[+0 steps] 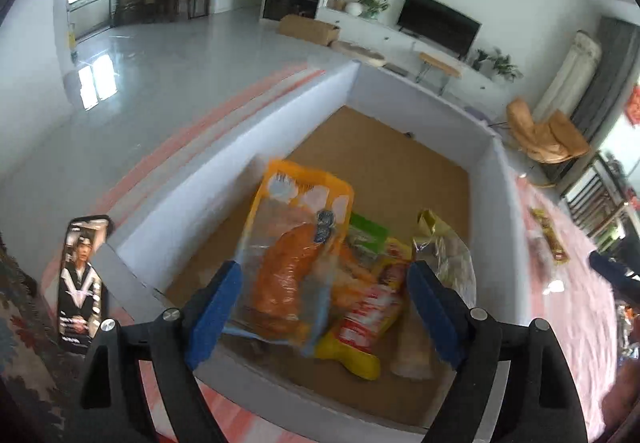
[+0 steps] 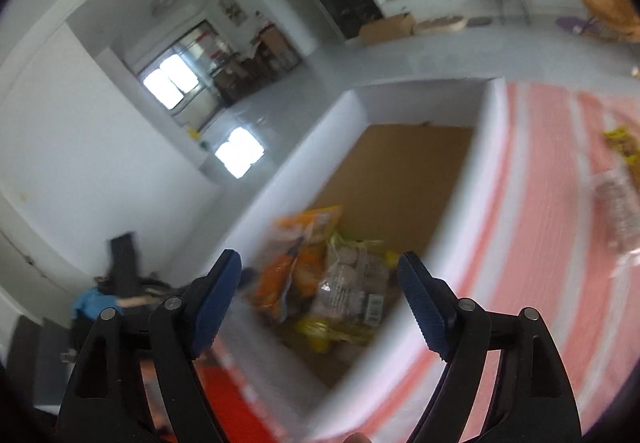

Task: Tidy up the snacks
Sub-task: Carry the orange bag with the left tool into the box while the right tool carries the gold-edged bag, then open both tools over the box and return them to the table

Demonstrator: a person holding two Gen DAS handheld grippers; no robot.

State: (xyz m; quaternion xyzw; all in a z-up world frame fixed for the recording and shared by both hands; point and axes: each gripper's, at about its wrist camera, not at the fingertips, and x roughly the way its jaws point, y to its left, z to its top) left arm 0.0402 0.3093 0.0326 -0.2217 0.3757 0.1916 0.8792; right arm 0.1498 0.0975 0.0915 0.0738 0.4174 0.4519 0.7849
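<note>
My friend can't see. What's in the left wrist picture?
A white box with a brown floor holds a pile of snack packets, an orange one on top. The left gripper hangs open above them, holding nothing. A phone stands left of the box.

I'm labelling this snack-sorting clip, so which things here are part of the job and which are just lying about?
Part of the job:
- white-walled cardboard box
- orange clear-windowed snack pouch
- yellow and red packet
- snack packets on the pink striped cloth

Lying about:
- black smartphone
- black television
- brown carton on the floor
</note>
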